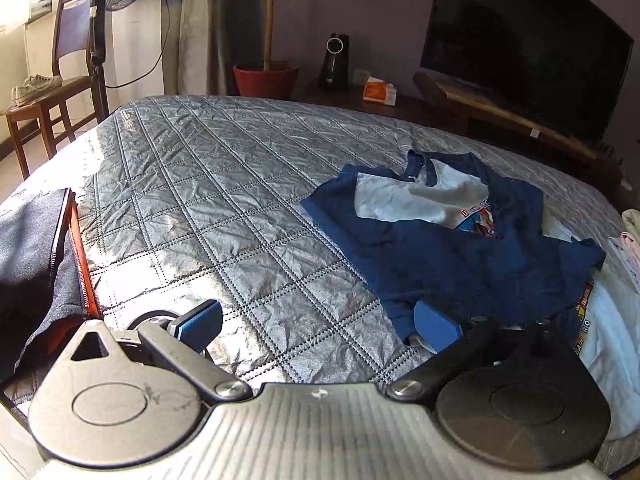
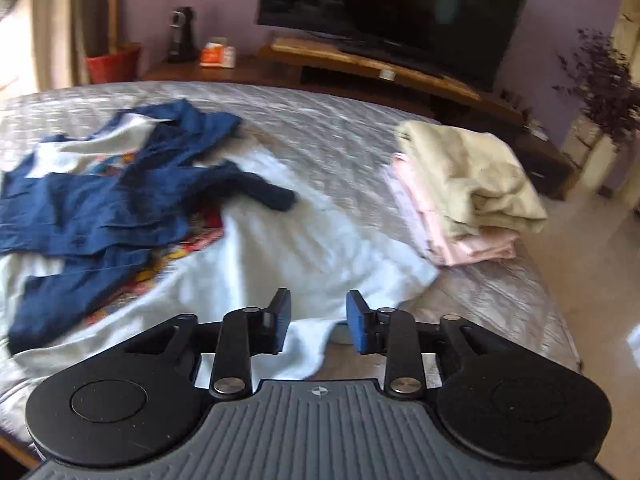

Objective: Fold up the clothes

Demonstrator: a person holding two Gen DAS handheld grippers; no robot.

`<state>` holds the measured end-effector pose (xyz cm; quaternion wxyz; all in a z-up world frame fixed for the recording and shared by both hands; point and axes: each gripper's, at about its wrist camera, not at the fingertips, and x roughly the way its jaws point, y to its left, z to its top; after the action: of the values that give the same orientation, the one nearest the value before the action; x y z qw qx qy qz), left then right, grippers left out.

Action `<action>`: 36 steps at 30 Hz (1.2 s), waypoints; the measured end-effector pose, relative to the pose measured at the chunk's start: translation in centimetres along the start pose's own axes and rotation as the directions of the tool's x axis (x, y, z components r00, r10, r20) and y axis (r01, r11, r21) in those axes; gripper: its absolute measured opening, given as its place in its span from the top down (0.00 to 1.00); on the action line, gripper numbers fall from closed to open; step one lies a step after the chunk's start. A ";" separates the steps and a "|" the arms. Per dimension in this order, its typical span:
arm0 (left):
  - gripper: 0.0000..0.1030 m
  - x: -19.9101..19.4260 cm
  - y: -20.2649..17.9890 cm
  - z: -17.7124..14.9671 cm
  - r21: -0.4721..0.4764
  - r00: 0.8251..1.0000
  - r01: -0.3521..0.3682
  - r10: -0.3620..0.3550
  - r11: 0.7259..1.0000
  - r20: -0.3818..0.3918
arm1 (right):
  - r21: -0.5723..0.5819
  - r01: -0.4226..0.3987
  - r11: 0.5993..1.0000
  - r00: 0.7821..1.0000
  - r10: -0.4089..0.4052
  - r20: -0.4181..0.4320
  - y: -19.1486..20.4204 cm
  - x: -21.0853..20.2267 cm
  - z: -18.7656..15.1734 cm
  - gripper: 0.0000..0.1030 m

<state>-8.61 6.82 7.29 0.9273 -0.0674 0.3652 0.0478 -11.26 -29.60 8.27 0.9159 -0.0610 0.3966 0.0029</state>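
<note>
A navy and white T-shirt (image 1: 460, 248) lies rumpled on the grey quilted bed (image 1: 224, 200), on top of a white printed garment (image 1: 612, 320). My left gripper (image 1: 316, 324) is open just in front of the shirt's near hem; its right pad (image 1: 436, 326) touches or overlaps the navy hem. In the right wrist view the navy shirt (image 2: 104, 204) lies at the left on the white garment (image 2: 304, 240). My right gripper (image 2: 318, 322) is open, its pads either side of the white garment's near edge.
A folded stack of cream and pink clothes (image 2: 464, 192) sits at the bed's right edge. A dark zipped bag (image 1: 36, 264) lies at the bed's left. Beyond the bed are a TV (image 1: 528, 40) on a wooden stand, a potted plant (image 1: 266, 80), a fan and a chair (image 1: 52, 92).
</note>
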 end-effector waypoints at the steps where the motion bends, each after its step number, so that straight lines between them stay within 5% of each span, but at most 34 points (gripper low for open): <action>1: 0.01 0.0 -0.1 0.0 0.003 1.000 -0.001 0.001 1.000 0.000 | -0.117 -0.109 0.987 0.994 0.109 -0.008 2.2 -0.5 0.1 0.23; 4: 0.01 -0.1 -0.4 -0.1 0.012 1.000 -0.004 0.004 1.000 0.003 | -0.449 -0.270 0.852 0.960 0.273 -0.058 8.9 -1.4 0.1 0.20; 7: 0.01 -0.2 -0.4 -0.1 0.008 1.000 -0.010 0.010 1.000 0.010 | -0.503 -0.402 0.765 0.914 0.367 -0.172 13.0 0.0 0.6 0.20; 10: 0.01 -0.2 0.2 -0.1 -0.011 1.000 -0.023 0.023 1.000 0.009 | -0.579 -0.376 0.723 0.926 0.321 -0.200 15.7 2.1 0.4 0.23; 12: 0.01 -0.1 0.5 0.0 -0.022 1.000 -0.025 0.025 0.999 0.006 | -0.558 -0.394 0.730 0.919 0.318 -0.232 16.1 3.2 0.4 0.41; 14: 0.01 0.0 0.9 0.1 -0.030 1.000 -0.026 0.026 0.999 0.005 | -0.473 -0.403 0.783 0.915 0.333 -0.229 15.6 3.9 0.9 0.79; 17: 0.01 -0.1 1.3 0.2 -0.053 0.999 -0.044 0.045 0.998 0.015 | -0.238 -0.448 0.862 0.889 0.402 -0.219 15.0 5.1 2.8 0.85; 20: 0.01 -0.6 2.3 0.4 -0.102 0.993 -0.100 0.105 0.990 0.045 | -0.041 -0.513 0.857 0.849 0.500 -0.169 15.8 5.7 5.0 0.83; 21: 0.01 -0.8 2.7 0.5 -0.118 0.990 -0.120 0.127 0.986 0.055 | 0.015 -0.540 0.842 0.830 0.535 -0.158 16.1 6.0 5.7 0.81; 23: 0.01 -1.0 3.6 0.6 -0.147 0.986 -0.148 0.158 0.978 0.059 | 0.052 -0.656 0.753 0.728 0.649 -0.221 17.2 6.4 6.5 0.69; 25: 0.01 -1.0 4.5 0.8 -0.172 0.983 -0.169 0.180 0.970 0.048 | 0.023 -0.779 0.627 0.601 0.756 -0.261 17.6 5.3 7.1 0.65; 26: 0.01 -1.0 4.8 0.8 -0.182 0.981 -0.177 0.187 0.967 0.042 | -0.009 -0.806 0.592 0.579 0.784 -0.224 17.1 4.4 7.9 0.61; 29: 0.01 -0.9 5.6 0.8 -0.199 0.979 -0.190 0.200 0.961 0.029 | 0.015 -0.749 0.662 0.662 0.749 -0.036 14.2 4.9 11.2 0.37; 36: 0.01 -0.6 6.3 0.8 -0.191 0.984 -0.174 0.178 0.966 0.003 | -0.196 -0.413 0.889 0.904 0.426 0.028 14.4 13.4 18.5 0.39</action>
<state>-9.38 13.12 7.66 0.9123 -0.1224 0.3543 0.1651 10.55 -13.82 9.46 0.8972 -0.0587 0.3661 0.2397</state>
